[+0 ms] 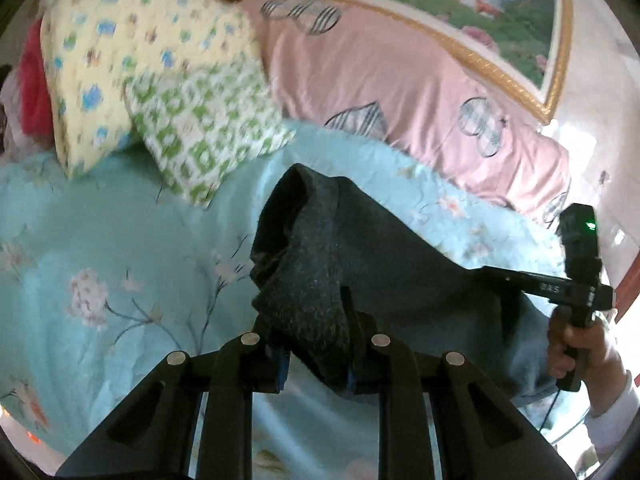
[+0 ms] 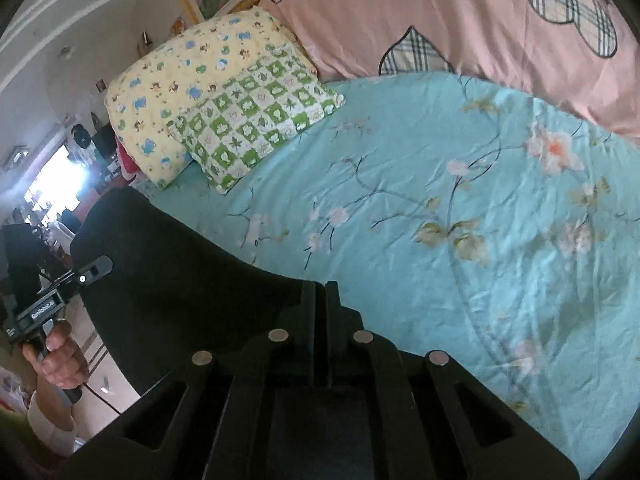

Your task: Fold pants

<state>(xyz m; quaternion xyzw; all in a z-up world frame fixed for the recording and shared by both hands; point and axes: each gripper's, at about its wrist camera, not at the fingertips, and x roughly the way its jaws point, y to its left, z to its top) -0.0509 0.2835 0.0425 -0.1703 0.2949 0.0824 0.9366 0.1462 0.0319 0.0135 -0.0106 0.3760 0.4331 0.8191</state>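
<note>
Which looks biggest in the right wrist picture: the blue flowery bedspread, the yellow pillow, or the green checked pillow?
Largest to smallest, as they look:
1. blue flowery bedspread
2. yellow pillow
3. green checked pillow
The green pillow lies partly over the yellow one, so the yellow one's real size is partly hidden.

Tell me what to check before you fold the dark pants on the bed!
1. Left hand-held gripper pinching the pants: ok.
2. Right hand-held gripper shut on the pants' edge: ok, fingers together, dark cloth at them.
3. Pants lifted off the blue flowered sheet: ok, cloth hangs between both grippers.
4. Open sheet ahead to lay them: ok.
5. Pillows out of the way: ok, near the headboard.
6. Legs lined up evenly: cannot tell.
</note>
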